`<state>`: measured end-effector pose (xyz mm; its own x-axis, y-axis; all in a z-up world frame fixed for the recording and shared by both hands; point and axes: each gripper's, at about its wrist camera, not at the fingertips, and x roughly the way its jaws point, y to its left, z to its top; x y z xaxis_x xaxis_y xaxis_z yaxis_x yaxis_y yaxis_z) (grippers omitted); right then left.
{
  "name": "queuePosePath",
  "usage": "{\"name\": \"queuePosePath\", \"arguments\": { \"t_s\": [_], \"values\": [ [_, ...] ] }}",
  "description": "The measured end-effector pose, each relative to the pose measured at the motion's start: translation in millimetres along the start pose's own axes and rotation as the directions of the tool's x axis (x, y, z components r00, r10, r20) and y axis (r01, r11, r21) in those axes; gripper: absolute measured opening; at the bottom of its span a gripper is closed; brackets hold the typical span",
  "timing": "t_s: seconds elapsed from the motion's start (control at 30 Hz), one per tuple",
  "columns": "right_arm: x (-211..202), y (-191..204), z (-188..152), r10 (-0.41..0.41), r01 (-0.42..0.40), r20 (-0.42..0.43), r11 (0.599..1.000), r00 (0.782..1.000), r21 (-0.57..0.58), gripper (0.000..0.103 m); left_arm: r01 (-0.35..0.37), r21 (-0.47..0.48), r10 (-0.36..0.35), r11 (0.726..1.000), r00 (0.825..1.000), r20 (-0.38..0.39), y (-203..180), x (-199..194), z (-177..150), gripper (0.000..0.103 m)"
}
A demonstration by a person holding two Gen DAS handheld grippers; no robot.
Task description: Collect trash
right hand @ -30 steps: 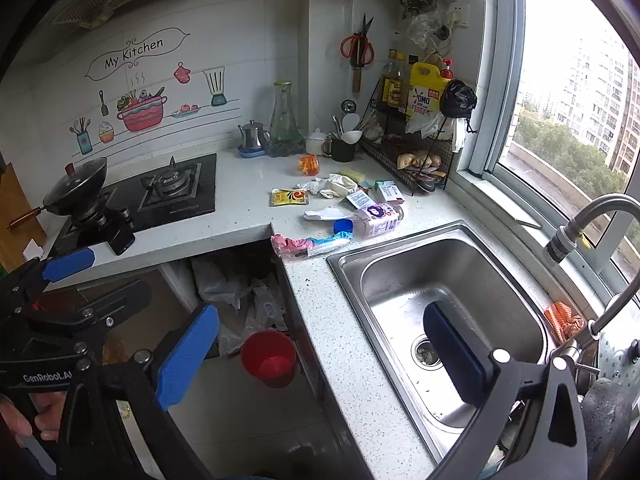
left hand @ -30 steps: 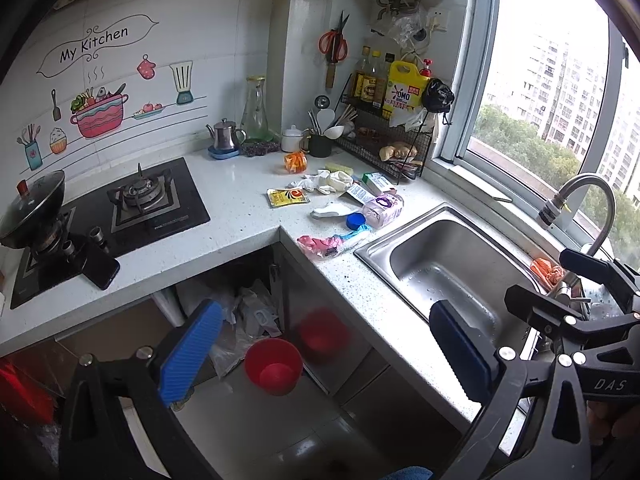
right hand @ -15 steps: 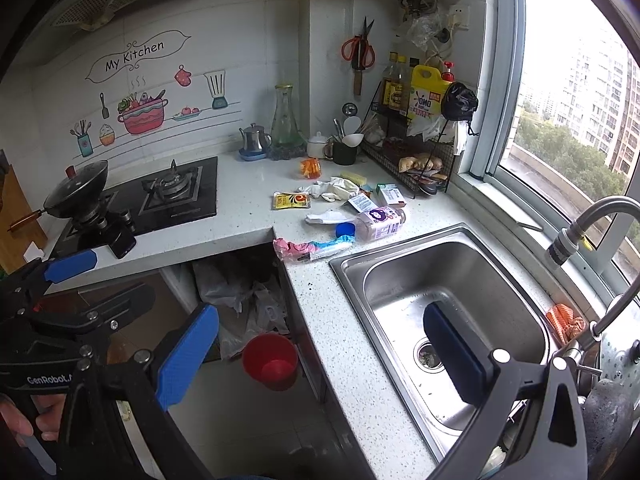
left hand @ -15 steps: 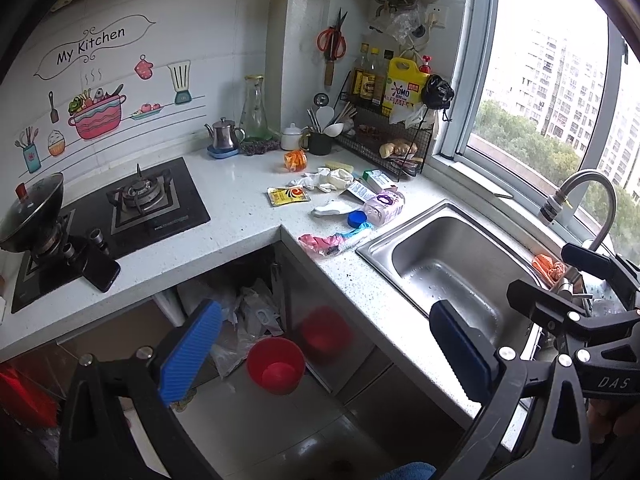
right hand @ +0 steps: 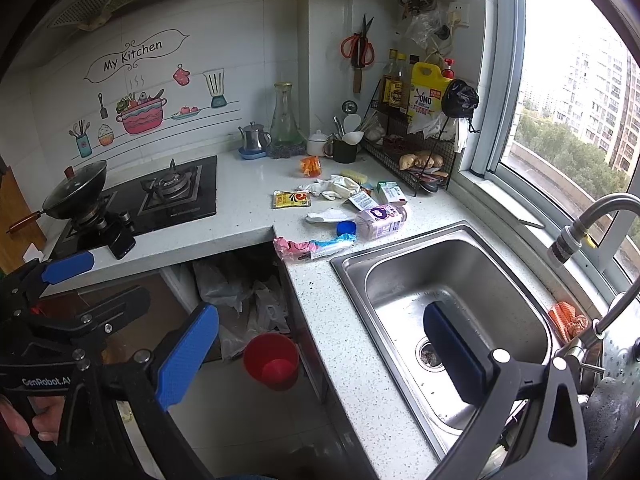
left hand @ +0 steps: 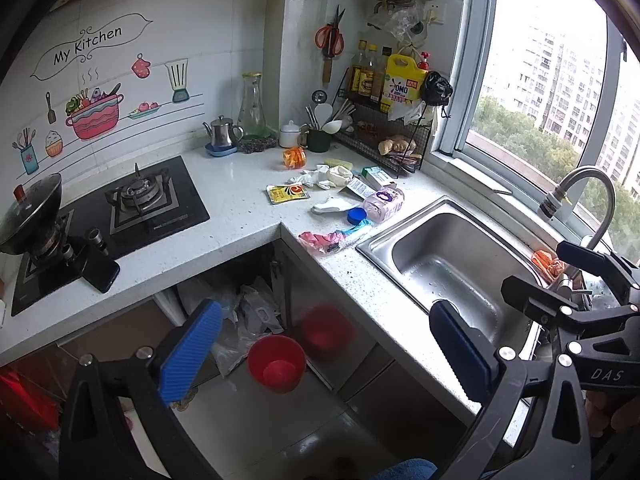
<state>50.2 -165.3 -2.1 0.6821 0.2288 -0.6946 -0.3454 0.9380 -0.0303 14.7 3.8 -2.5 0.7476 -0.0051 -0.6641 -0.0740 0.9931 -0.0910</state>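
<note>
Daylight from the window at right — overcast, soft, sky blown out to white. Countertop evenly lit, shadows faint. Open cabinet space under the counter dim. Mild sheen in the steel sink and on the floor. Strong fisheye bend — straight lines curve, black vignette in the corners. Centre sharp; near blue finger pads slightly soft.
</note>
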Motion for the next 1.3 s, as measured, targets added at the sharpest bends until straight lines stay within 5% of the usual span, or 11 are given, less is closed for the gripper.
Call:
{"name": "queuePosePath", "arguments": {
  "t_s": [0.83,1.3],
  "values": [
    [21,-6,3,0.029,-0.029,-0.045,1.0,0.999,0.012,0.102,-0.015,0.024,0.015,1.0,1.0,-0.017,2,20,9,0.103],
    [84,-7,33,0.029,-0.028,-0.127,1.0,0.991,0.009,0.102,0.017,-0.015,-0.018,1.0,0.997,-0.069,60,97,50,0.103]
  ]
}}
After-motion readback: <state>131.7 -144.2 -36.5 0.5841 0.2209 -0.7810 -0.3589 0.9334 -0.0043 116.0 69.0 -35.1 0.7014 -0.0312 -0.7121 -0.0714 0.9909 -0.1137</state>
